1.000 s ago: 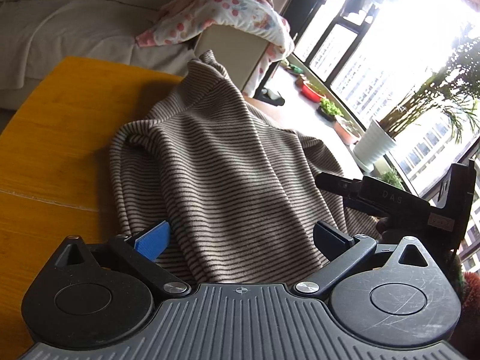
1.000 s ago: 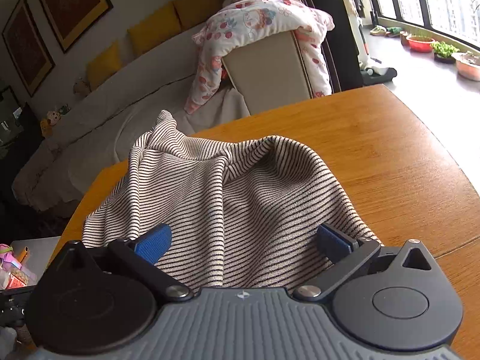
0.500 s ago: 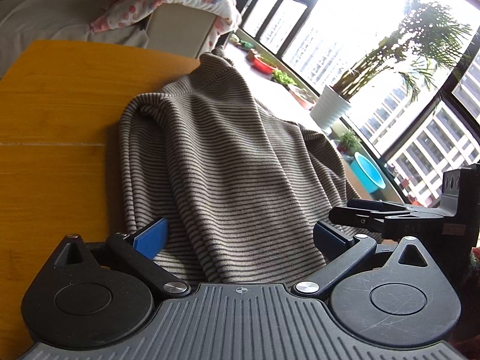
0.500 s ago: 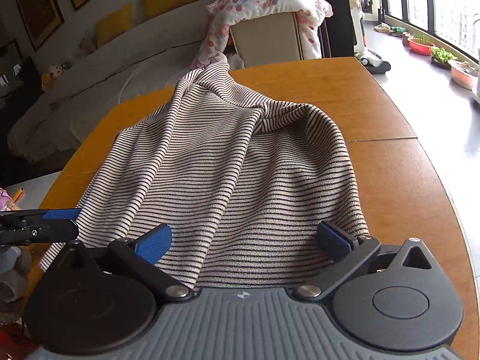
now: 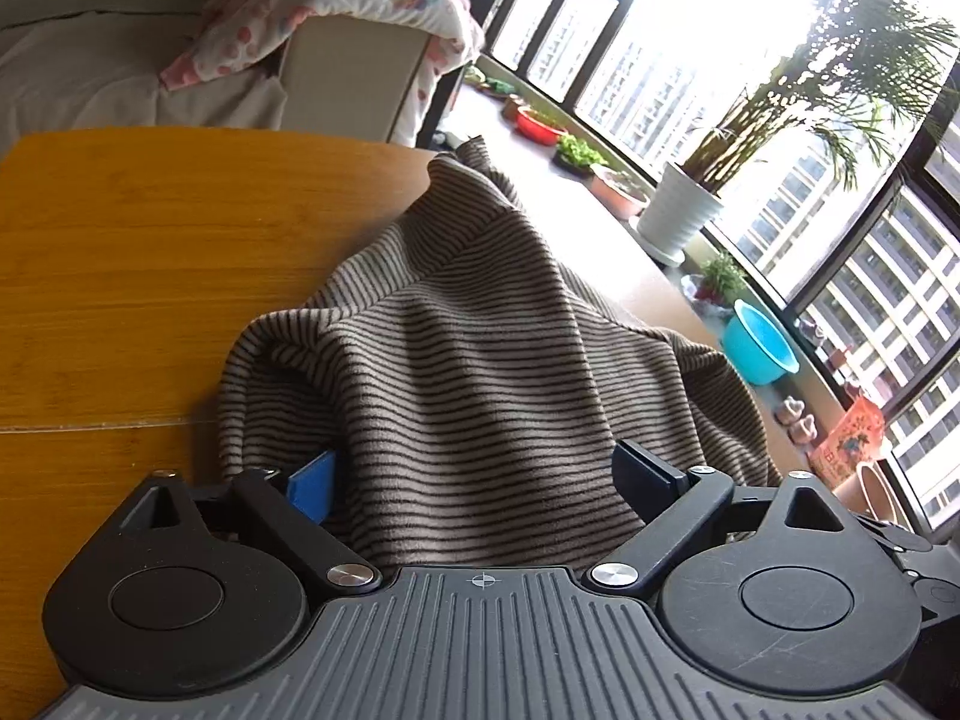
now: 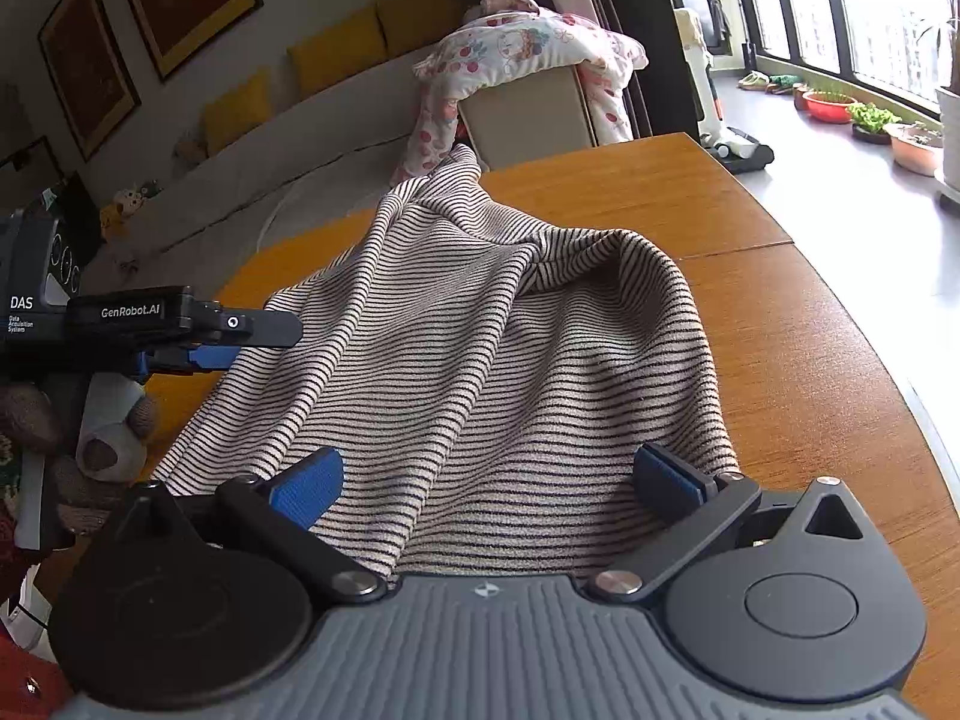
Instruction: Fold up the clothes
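Two hand-held grippers are parked at the near edge of a beige knit top with thin dark stripes (image 5: 480,348). The top is bunched up on the orange-brown wooden surface (image 5: 120,276) with a ridge of cloth poking up at the far end. No neat fold can be made out: deep wrinkles and a rolled-over side are seen in both views.

The left hand-held gripper (image 5: 477,483) is spread wide, with cloth lying between its blue pads (image 5: 312,492) but not pinched. Same story for the right hand-held gripper (image 6: 486,483): jaws apart, hem running between them, nothing clamped.

As for the step, it's judged to be somewhere around the hem grab. The scene fits jaws about to be closed on the near edge, and it equally fits an edge that's been let go after a drag across the surface. That can't be settled from one moment.

Whatever comes next, the top would need to be laid flatter before a clean crease can be expected. Any pinch would have to catch the actual edge rather than a loose ridge, since this soft knit is likely to slide and bunch.

Readable writing, seen from the right wrist on the left unit's body: "GenRobot.AI" (image 6: 129,312), "DAS" (image 6: 21,303), and tiny print below that is read as "Data Acquisition System". A red box by the window (image 5: 849,441) carries print that's too small to be made out.
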Tool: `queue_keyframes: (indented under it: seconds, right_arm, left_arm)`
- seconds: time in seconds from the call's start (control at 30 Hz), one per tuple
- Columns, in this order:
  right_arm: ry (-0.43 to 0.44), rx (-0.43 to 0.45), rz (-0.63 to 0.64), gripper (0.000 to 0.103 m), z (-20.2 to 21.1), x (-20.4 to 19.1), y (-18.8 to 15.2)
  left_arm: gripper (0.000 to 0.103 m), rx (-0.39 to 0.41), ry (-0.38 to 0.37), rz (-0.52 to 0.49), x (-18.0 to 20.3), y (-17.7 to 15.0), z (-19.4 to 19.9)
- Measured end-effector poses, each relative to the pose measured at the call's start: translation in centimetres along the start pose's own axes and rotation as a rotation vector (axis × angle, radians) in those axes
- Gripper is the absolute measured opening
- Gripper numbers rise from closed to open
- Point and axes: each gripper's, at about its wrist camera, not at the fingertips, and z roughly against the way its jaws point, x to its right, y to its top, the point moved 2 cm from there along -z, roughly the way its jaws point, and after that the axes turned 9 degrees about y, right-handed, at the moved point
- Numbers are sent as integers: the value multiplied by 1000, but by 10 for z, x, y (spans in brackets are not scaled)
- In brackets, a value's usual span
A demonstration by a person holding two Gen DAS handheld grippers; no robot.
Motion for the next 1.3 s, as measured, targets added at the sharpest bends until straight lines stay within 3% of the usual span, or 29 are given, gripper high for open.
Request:
queue_keyframes:
  seconds: [0.07,0.13,0.23,0.3,0.37,0.4,0.43,0.47,0.53,0.6,0.67,0.8,0.9,0.97,1.07,1.17,1.3]
  right_arm:
    - [13,-1,8,103,0,2,0]
    - [22,-2,17,103,0,2,0]
    - [17,-6,51,103,-1,-2,-2]
    - [0,-13,92,103,-2,-6,-4]
    - [-26,-30,128,103,-6,-10,-4]
    - [-39,-39,146,103,-9,-12,-4]
    - [-52,-48,163,103,-11,-14,-3]
    - [-60,-63,179,103,-13,-17,-1]
    - [-71,-75,214,103,-15,-22,5]
    - [-78,-63,253,103,-14,-29,15]
    - [-85,-37,308,103,-12,-42,29]
    - [-80,-19,422,102,-21,-76,43]
    - [-30,-40,554,94,-21,-98,31]
    - [19,-73,649,80,-11,-106,19]
    - [164,-186,658,58,9,-109,8]
    - [280,-284,674,57,29,-112,-6]
    - [266,-350,771,52,35,-118,-36]
  left_arm:
    - [32,64,10,-25,8,4,12]
    - [14,171,42,-16,2,22,34]
    - [14,302,121,108,-35,57,65]
    - [13,357,191,209,-70,76,83]
    - [13,372,259,242,-101,83,91]
    - [14,362,259,234,-104,79,92]
    - [22,348,253,220,-105,75,92]
    - [39,335,247,207,-106,70,93]
    - [59,307,236,181,-109,61,94]
    - [71,280,224,155,-111,53,94]
    - [90,253,212,129,-113,44,95]
    - [95,187,198,3,-84,30,79]
    - [95,157,118,-143,-46,11,78]
    - [95,145,72,-203,-25,-3,78]
    - [98,140,17,-251,2,-22,78]
    - [99,165,46,-271,15,-21,67]
    - [100,159,52,-240,22,-13,59]
